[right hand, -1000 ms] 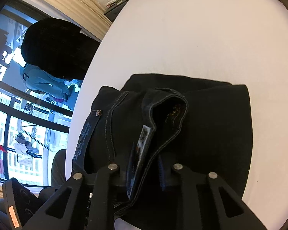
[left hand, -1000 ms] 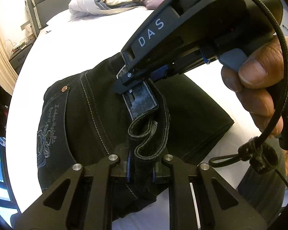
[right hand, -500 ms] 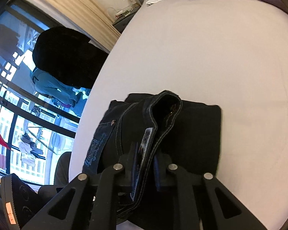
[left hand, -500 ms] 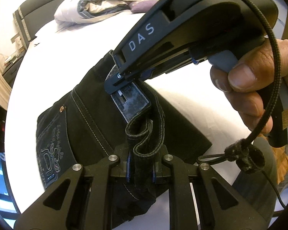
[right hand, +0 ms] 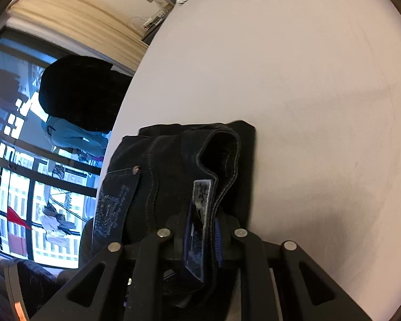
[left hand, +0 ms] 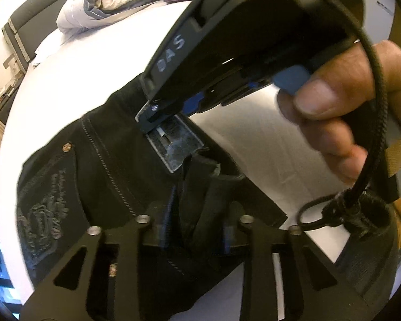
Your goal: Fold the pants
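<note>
The folded black jeans (left hand: 112,171) lie on the white bed, back pocket with grey embroidery at the left. My left gripper (left hand: 196,230) has its jaws spread, with the waistband fold loose between them. My right gripper (right hand: 201,230) is shut on the waistband next to the grey patch label (right hand: 201,195); its black body (left hand: 254,26) reaches in from the upper right in the left wrist view. The jeans (right hand: 173,165) hang in a bundle in front of it.
White bed sheet (right hand: 294,93) stretches ahead and to the right. A crumpled duvet and pillows (left hand: 115,2) lie at the head of the bed by the dark headboard (left hand: 13,34). A window with a dark chair (right hand: 77,91) is at the left.
My left gripper's jaws have opened and let go of the waistband fold. The right gripper has lifted the waistband and drawn the jeans closer.
</note>
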